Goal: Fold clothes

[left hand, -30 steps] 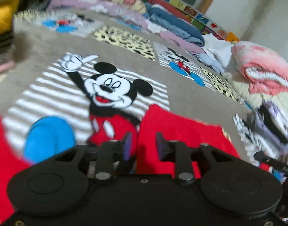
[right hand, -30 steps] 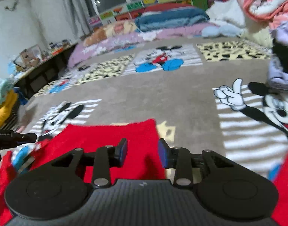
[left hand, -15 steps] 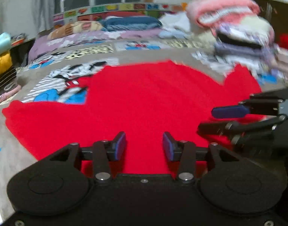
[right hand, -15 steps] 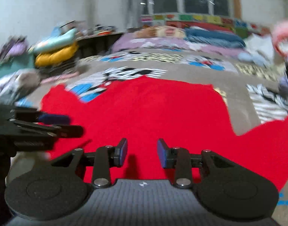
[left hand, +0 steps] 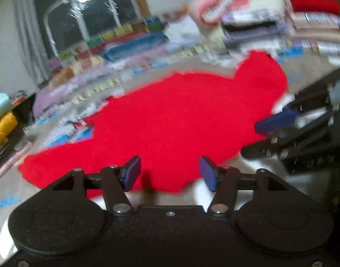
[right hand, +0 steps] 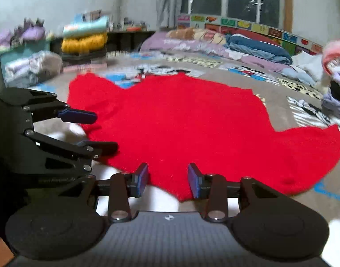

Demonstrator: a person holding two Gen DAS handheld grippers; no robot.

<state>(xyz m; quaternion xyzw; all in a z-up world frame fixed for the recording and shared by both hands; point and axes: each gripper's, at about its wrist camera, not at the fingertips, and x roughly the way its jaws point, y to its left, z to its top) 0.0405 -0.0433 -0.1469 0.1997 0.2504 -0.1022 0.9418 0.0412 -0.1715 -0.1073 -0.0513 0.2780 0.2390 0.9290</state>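
A red knit sweater (left hand: 170,124) lies spread flat on the Mickey Mouse bedspread, sleeves out to both sides; it also shows in the right wrist view (right hand: 187,124). My left gripper (left hand: 170,173) is open and empty, just above the sweater's near edge. My right gripper (right hand: 167,180) is open and empty at the same near edge, to the right of the left one. The right gripper shows from the side in the left wrist view (left hand: 279,131), and the left gripper shows in the right wrist view (right hand: 90,131).
Stacks of folded clothes stand at the right (left hand: 259,22) and at the left by a dark shelf (right hand: 83,37). Rolled bedding (right hand: 254,46) lines the far edge under the window. The bedspread (right hand: 243,73) surrounds the sweater.
Both grippers swung from looking across the bedspread to facing the sweater's near edge side by side. The left jaws have opened wider. The left view is blurred by motion.
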